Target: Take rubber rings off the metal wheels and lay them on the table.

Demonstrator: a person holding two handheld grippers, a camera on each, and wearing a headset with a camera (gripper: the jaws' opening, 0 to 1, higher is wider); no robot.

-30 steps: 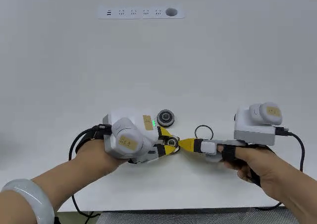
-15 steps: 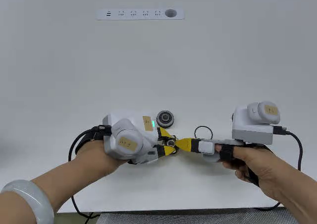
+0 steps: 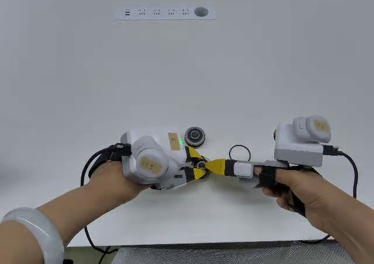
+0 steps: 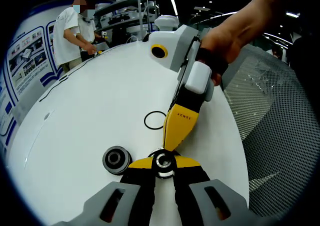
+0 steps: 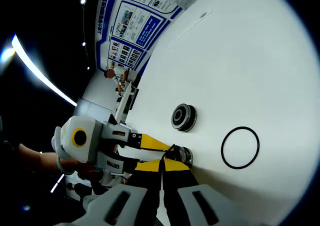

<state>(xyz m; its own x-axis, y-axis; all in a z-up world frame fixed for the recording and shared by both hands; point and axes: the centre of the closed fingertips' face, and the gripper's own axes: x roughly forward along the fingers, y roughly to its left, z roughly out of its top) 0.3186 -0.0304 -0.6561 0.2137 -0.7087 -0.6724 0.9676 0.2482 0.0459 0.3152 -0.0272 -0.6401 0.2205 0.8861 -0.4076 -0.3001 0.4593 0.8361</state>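
Observation:
My left gripper (image 3: pixel 197 165) (image 4: pixel 163 164) is shut on a small metal wheel (image 4: pixel 163 160) (image 5: pixel 184 156), held just above the white table (image 3: pixel 175 83). From the right, my right gripper (image 3: pixel 209 166) (image 5: pixel 161 162) meets that wheel with its yellow jaws pressed together on the thin black rubber ring (image 5: pixel 171 147) at the wheel's rim. A second wheel (image 3: pixel 194 136) (image 4: pixel 116 159) (image 5: pixel 183 117), with its black ring on, lies flat on the table just behind. One loose rubber ring (image 3: pixel 239 153) (image 4: pixel 155 120) (image 5: pixel 240 147) lies on the table to the right.
A white power strip (image 3: pixel 165 13) lies at the far side of the table. Black cables (image 3: pixel 93 162) trail from both grippers towards the near table edge (image 3: pixel 204 242). In the left gripper view, people stand by shelves beyond the table (image 4: pixel 75 31).
Both grippers stay joined at the held wheel and have drifted slightly up in the picture. The wheel and loose ring on the table have not moved.

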